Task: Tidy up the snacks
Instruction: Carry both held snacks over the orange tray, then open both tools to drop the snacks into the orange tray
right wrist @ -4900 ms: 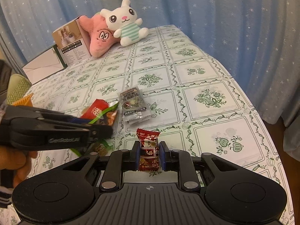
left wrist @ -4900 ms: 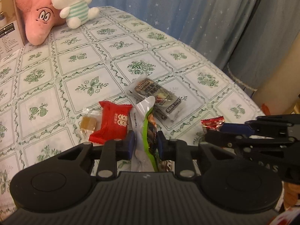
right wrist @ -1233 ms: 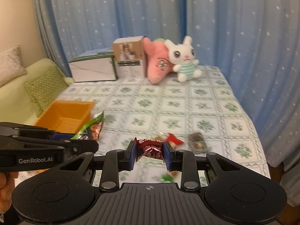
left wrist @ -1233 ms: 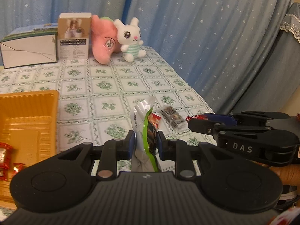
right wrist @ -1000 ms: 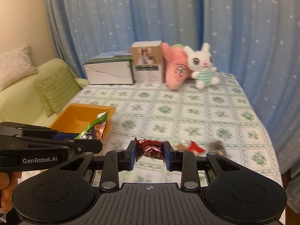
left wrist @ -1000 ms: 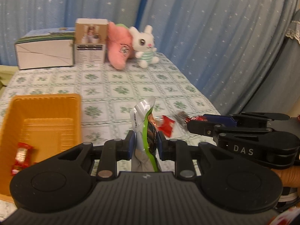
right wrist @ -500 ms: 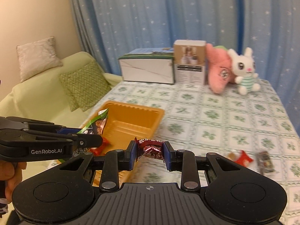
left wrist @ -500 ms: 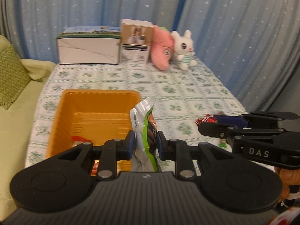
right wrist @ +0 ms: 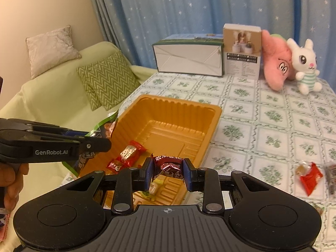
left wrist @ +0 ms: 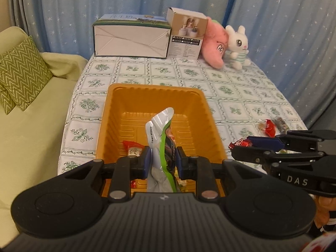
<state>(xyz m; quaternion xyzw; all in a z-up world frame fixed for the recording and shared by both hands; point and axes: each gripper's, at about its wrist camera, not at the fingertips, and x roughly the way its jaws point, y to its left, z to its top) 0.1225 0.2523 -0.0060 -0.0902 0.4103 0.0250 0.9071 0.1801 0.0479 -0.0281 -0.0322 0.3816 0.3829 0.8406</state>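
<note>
Hovering over the orange plastic tray (left wrist: 117,113) near the left edge of the surface (left wrist: 241,90), both tools carry a snack. Left hand-held gripper (left wrist: 162,161) is clamped narrow on a green-and-silver foil snack pouch (left wrist: 160,130), standing upright between the blue pads. Right hand-held gripper (right wrist: 168,173) pinches a dark red wrapped candy (right wrist: 168,164), crinkled, white lettering on top. Inside the tray, red-wrapped candies (right wrist: 128,154) lie near the near end. At the far edge stand a white-and-green cardboard box (left wrist: 131,36), a smaller beige carton (left wrist: 187,34), a pink plush toy (left wrist: 216,46) and a white plush bunny (left wrist: 237,46), well apart from the tray. Loose snacks, a red packet (right wrist: 310,177) among them, sit toward the right edge. Only the right view shows a grey cushion (right wrist: 51,50) on the pale green sofa (right wrist: 52,96) and the hand (right wrist: 10,184) gripping the left tool; the left view shows the pouch's silver back.
</note>
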